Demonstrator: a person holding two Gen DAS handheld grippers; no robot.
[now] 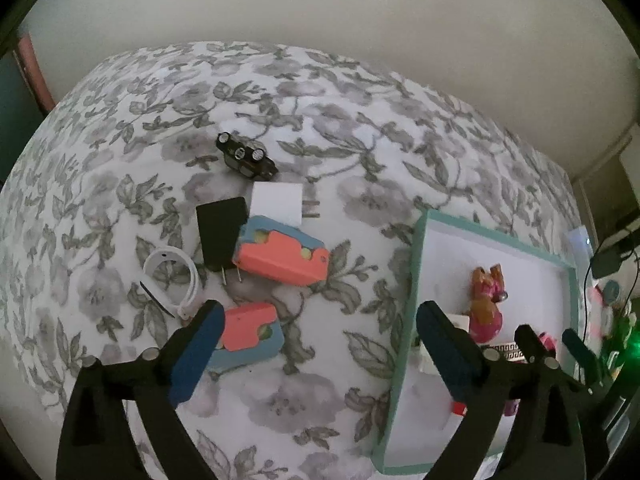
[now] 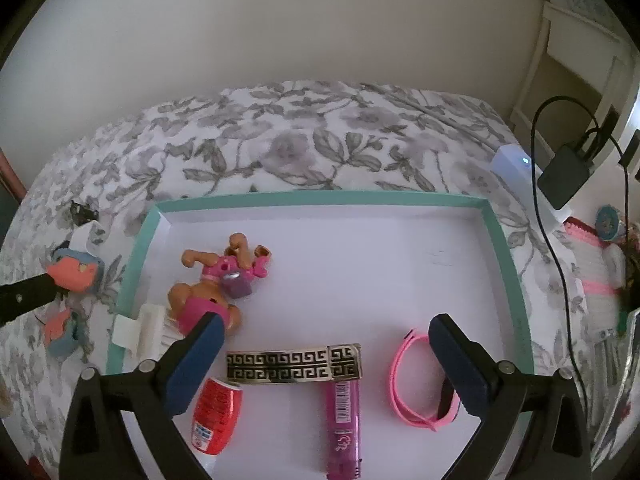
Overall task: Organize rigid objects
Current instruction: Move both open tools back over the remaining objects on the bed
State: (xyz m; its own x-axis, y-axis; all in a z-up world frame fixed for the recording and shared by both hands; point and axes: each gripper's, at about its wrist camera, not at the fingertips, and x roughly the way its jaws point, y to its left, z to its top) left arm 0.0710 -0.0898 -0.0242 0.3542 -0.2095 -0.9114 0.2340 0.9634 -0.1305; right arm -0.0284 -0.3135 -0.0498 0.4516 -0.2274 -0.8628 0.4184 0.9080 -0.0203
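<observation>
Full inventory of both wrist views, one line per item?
box: 1, teal rim, white inside, on the bedspread
toy dog: 1, tan and pink, in box, far left
gold-black patterned strip: 1, in box, near middle
red bottle: 1, in box, near left
pink tube: 1, in box, near middle
pink band: 1, in box, near right
white clip: 1, over box's left rim
coral-blue blocks: 2, on bedspread
black charger: 1, bedspread
white charger: 1, bedspread
black circuit board: 1, bedspread
white band: 1, bedspread
floral bedspread: 1, grey-white
left gripper: open, empty
right gripper: open, over box
</observation>
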